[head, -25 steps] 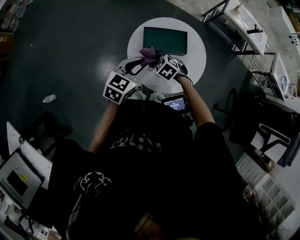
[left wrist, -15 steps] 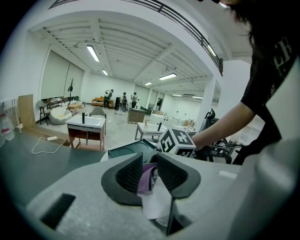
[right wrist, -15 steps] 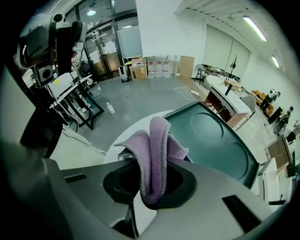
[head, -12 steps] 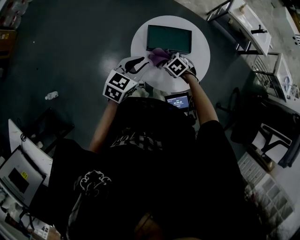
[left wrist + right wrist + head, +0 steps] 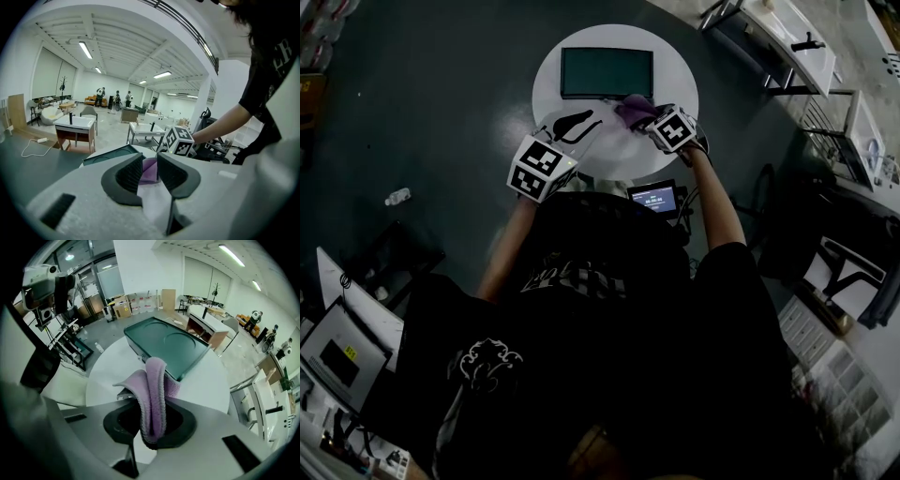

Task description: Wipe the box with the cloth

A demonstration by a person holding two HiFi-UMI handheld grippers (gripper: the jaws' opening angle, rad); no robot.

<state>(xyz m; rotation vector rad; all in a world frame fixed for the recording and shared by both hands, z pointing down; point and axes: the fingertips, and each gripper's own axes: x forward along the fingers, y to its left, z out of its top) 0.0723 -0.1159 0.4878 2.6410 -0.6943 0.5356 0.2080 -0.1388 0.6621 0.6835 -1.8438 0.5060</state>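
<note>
A dark green flat box (image 5: 607, 72) lies on the far half of a small round white table (image 5: 684, 89). My right gripper (image 5: 652, 117) is shut on a purple cloth (image 5: 635, 110) at the box's near right corner. In the right gripper view the cloth (image 5: 153, 394) stands folded up out of the right gripper (image 5: 152, 427), just short of the box (image 5: 166, 345). My left gripper (image 5: 572, 125) hovers over the table's near left part, open and holding nothing. The left gripper view shows the left gripper (image 5: 150, 161) with the cloth (image 5: 150, 171) visible beyond its gap.
A small lit screen (image 5: 654, 199) sits by the person's waist below the table's near edge. White desks (image 5: 787, 47) stand to the upper right, and a laptop (image 5: 337, 352) at the lower left. A small bottle (image 5: 397, 197) lies on the dark floor.
The right gripper has carried the cloth rightward along the box's near edge, from the left corner to the right corner. The left gripper has stayed about where it was.
</note>
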